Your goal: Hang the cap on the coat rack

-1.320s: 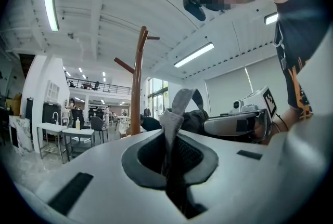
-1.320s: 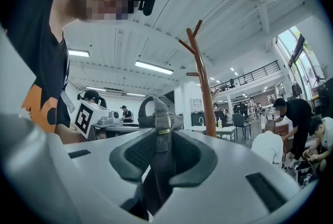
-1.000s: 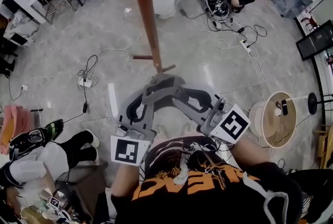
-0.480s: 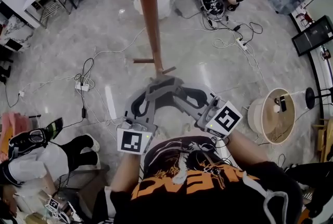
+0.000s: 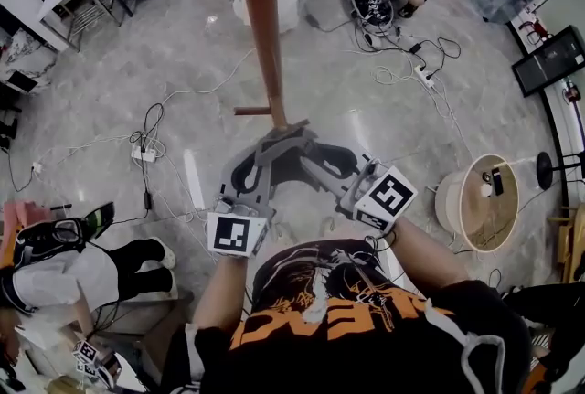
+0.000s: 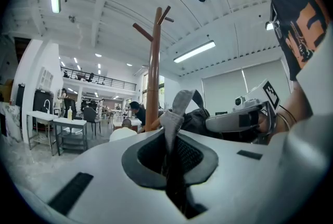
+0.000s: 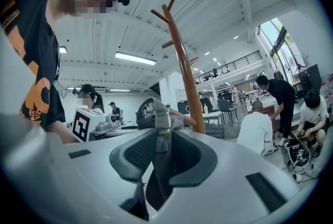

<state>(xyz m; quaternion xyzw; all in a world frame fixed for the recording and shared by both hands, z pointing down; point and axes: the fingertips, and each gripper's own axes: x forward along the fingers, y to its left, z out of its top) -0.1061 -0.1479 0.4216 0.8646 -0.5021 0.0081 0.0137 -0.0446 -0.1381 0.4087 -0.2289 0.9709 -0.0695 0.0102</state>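
Marble floor [image 5: 110, 109], coat rack [image 5: 260, 26], cap [image 6: 174, 111] pinched in fingers [image 6: 200, 158] of left gripper [image 6: 169, 142] and right gripper [image 7: 156, 142]

grey marbled floor [image 5: 82, 100] strewn with cables [image 5: 147, 165]; white ceiling [image 6: 104, 4] with strip lights [image 6: 195, 51]; white tables [image 6: 66, 121]

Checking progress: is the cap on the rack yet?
Not hung: left gripper and right gripper clamp the cap below the rack hooks.

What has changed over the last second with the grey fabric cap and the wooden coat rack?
The left gripper and right gripper, carrying the grey fabric cap between them, have moved closer to the pole of the brown wooden coat rack. Nothing was let go: both grippers stay shut on the cap.
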